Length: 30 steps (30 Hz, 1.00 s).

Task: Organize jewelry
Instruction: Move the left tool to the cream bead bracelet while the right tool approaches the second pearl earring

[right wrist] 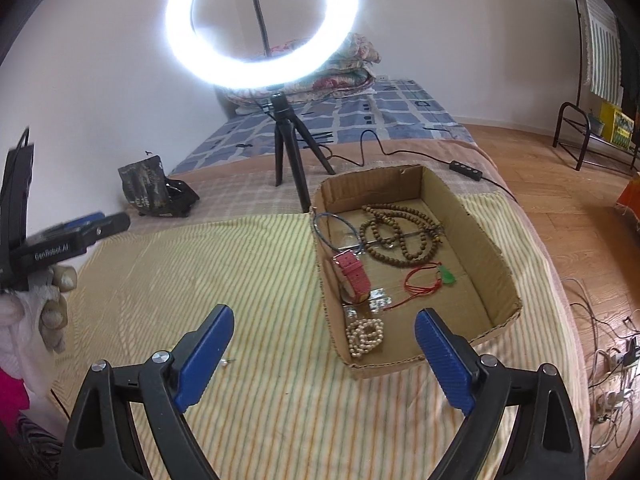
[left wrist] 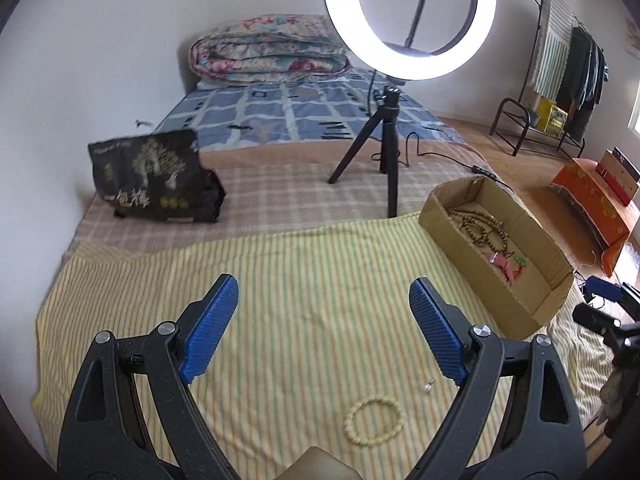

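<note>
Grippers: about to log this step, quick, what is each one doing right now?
Left gripper: open, holding nothing.
Right gripper: open, holding nothing.

You have the box (right wrist: 486, 240) on the bed (right wrist: 260, 272) at frame right, beads (right wrist: 400, 236) inside, tripod (right wrist: 290, 148) behind it.

White walls (left wrist: 100, 60); wood floor (right wrist: 560, 168). Bed (left wrist: 280, 196) with folded quilt (left wrist: 268, 54). Lit ring light (right wrist: 262, 24) on tripod (right wrist: 286, 140). Clothes rack (left wrist: 560, 80) at right.
</note>
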Each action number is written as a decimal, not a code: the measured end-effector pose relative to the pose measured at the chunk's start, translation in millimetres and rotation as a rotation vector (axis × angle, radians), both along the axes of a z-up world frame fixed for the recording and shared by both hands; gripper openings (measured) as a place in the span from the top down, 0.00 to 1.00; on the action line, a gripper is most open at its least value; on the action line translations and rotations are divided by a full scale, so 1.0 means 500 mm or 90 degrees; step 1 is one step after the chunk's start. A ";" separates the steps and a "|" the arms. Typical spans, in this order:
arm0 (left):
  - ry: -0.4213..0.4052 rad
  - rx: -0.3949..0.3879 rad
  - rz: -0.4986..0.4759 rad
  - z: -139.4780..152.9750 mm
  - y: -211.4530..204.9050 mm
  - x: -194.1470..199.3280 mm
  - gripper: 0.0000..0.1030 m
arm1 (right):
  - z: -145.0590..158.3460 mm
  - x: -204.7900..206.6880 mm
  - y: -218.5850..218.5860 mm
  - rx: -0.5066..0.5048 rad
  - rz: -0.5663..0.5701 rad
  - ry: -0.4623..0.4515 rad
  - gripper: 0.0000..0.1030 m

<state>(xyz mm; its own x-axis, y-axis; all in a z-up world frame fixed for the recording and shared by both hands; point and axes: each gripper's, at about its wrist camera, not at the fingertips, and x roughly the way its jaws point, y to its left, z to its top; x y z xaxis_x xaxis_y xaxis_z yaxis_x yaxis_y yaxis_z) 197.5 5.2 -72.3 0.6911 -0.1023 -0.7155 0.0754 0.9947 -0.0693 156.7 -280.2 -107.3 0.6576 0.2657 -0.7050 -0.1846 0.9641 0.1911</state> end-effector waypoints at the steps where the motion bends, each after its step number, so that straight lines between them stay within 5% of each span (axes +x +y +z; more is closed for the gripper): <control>1: 0.002 0.002 0.001 -0.007 0.009 -0.009 0.13 | -0.001 -0.001 0.004 0.000 0.002 0.000 0.09; 14: 0.057 0.031 -0.042 -0.111 0.024 -0.088 0.13 | -0.042 -0.011 0.084 0.001 0.071 0.022 0.11; 21: 0.070 0.050 -0.071 -0.152 0.000 -0.106 0.13 | -0.093 -0.018 0.145 -0.031 0.129 0.041 0.21; 30: 0.099 0.034 -0.093 -0.188 -0.005 -0.105 0.32 | -0.143 -0.012 0.200 -0.062 0.208 0.072 0.39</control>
<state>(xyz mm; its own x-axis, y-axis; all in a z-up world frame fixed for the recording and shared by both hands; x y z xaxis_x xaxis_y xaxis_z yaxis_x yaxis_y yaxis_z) 144.8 2.7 -166.1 0.5527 -0.1522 -0.8194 0.2122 0.9765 -0.0382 150.8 -180.4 -179.0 0.4659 0.3769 -0.8005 -0.4692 0.8723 0.1375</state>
